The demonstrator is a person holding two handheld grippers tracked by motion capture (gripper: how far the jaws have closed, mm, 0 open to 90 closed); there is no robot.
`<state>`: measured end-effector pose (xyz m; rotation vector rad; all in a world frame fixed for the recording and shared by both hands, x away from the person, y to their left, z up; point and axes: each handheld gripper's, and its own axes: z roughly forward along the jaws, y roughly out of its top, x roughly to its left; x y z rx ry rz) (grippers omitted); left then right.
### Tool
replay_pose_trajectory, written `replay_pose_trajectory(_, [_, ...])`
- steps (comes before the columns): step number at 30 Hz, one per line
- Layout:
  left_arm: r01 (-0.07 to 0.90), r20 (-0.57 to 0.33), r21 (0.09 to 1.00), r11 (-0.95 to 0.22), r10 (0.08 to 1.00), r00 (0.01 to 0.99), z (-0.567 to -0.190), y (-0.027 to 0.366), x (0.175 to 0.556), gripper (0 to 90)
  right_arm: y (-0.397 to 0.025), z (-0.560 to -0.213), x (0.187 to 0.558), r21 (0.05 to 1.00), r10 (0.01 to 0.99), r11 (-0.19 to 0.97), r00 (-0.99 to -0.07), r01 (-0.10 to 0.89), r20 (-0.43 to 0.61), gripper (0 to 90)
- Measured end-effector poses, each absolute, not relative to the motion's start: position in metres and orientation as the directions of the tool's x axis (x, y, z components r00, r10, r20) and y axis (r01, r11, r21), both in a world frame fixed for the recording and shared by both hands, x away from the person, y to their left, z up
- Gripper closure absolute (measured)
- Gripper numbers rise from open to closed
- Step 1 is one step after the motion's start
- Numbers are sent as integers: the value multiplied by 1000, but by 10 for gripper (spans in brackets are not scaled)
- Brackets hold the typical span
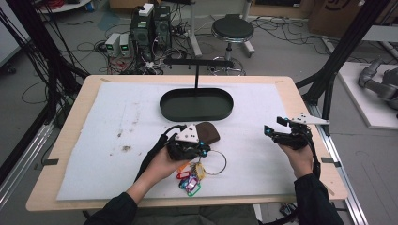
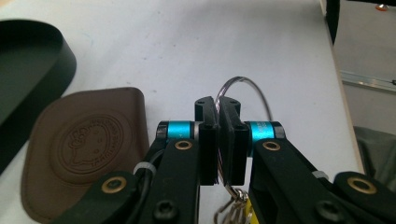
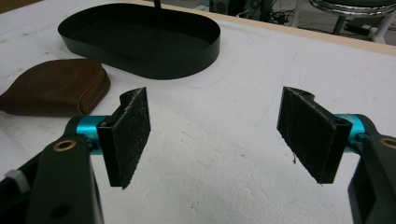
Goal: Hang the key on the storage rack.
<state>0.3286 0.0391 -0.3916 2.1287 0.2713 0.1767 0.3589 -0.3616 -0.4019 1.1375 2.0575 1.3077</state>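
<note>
Pinching the key ring [image 2: 247,88] in the closed left claw [image 2: 217,109] just beside the pouch [image 2: 86,144], tray [image 1: 196,104] lying beyond it, while holding the right claw [image 3: 215,135] wide and idle, well off to the side.

Left gripper [image 1: 202,149], held low near the table centre, has its 2 black jaws clamped together. Right gripper [image 1: 272,130], raised at the right, has jaws spread wide.
</note>
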Motion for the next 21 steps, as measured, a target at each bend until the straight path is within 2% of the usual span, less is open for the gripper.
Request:
replay_pose_trajectory(7, [95, 30, 846, -525, 225, 974, -389, 42, 319, 862, -361, -402, 359, 892, 826, 212, -561, 400, 55, 260])
replay_pose_trajectory(21, [115, -27, 820, -561, 164, 986, -393, 38, 319, 846, -362, -402, 359, 892, 826, 207, -560, 402, 61, 261])
